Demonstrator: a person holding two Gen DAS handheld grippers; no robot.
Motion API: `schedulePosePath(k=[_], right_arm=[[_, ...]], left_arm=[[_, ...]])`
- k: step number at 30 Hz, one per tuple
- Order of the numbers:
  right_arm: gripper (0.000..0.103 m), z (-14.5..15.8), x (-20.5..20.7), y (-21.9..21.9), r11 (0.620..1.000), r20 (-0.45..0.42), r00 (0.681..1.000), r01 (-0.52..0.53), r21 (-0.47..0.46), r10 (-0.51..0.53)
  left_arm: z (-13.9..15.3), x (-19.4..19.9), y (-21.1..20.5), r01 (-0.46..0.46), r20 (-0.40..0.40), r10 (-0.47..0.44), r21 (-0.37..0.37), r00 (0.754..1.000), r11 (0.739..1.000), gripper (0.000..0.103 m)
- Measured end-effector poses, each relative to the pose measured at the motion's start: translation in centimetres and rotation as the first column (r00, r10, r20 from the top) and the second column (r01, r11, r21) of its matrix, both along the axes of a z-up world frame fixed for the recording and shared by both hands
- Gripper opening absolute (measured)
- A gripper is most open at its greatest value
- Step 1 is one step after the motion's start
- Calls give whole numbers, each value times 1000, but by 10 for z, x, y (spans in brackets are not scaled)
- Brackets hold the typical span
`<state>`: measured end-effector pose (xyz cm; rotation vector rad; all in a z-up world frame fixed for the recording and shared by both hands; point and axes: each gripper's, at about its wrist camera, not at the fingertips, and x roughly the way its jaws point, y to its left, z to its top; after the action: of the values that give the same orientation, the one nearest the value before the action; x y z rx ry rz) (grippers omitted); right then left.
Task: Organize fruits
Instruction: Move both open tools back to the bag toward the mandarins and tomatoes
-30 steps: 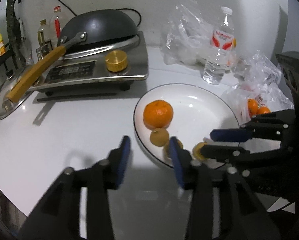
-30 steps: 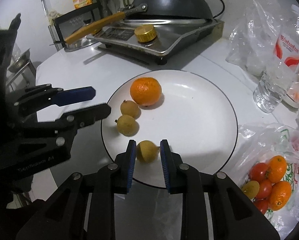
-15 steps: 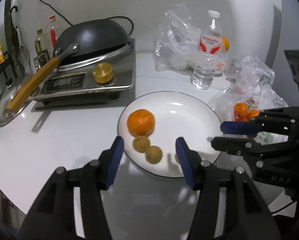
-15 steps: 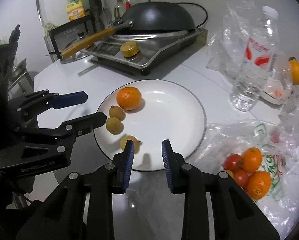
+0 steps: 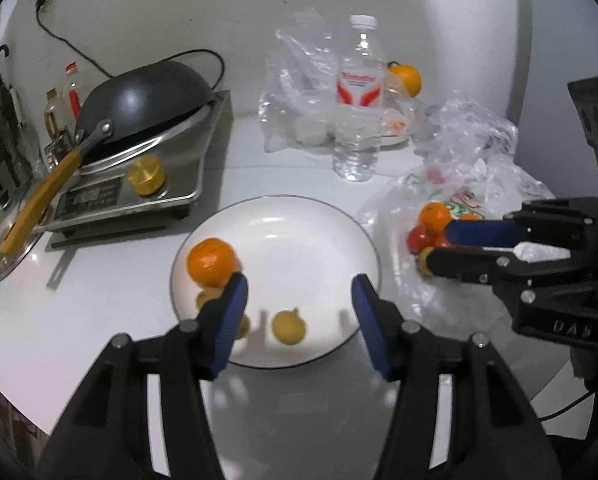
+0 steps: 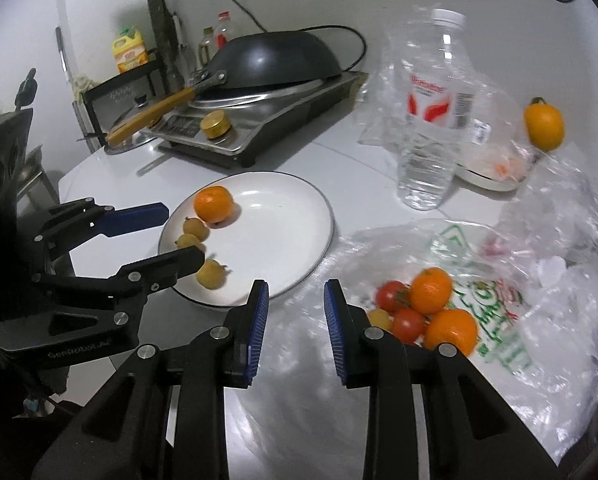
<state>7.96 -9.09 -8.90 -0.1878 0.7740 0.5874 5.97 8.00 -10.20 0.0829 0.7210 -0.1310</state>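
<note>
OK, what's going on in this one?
A person holding a gripper in each hand is moving fruit from a plastic bag onto a white plate. The plate holds one orange and three small yellow-brown fruits. Both the left gripper and the right gripper are empty; oranges and tomatoes remain in the bag.

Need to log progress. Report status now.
Left claw empty, jaws just opened wider. Right claw narrowly open, empty. Plate holds orange and three small yellow fruits; tomatoes remain in plastic bag. Nothing blocking.
</note>
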Motion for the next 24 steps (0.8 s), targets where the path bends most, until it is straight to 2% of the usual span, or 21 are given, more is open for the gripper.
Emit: schedulePosePath(k=[14, 18, 24], right_arm=[[31, -4, 0, -59, 995, 2, 996, 91, 29, -91], [31, -7, 2, -74, 993, -2, 994, 109, 40, -109], [31, -12, 9, -92, 989, -11, 991, 131, 69, -131]], left_arm=[[1, 4, -49, 77, -14, -77, 29, 997, 997, 56], [2, 7, -60, 98, -18, -98, 13, 995, 995, 56], [-1, 15, -83, 136, -38, -135, 51, 990, 989, 56]])
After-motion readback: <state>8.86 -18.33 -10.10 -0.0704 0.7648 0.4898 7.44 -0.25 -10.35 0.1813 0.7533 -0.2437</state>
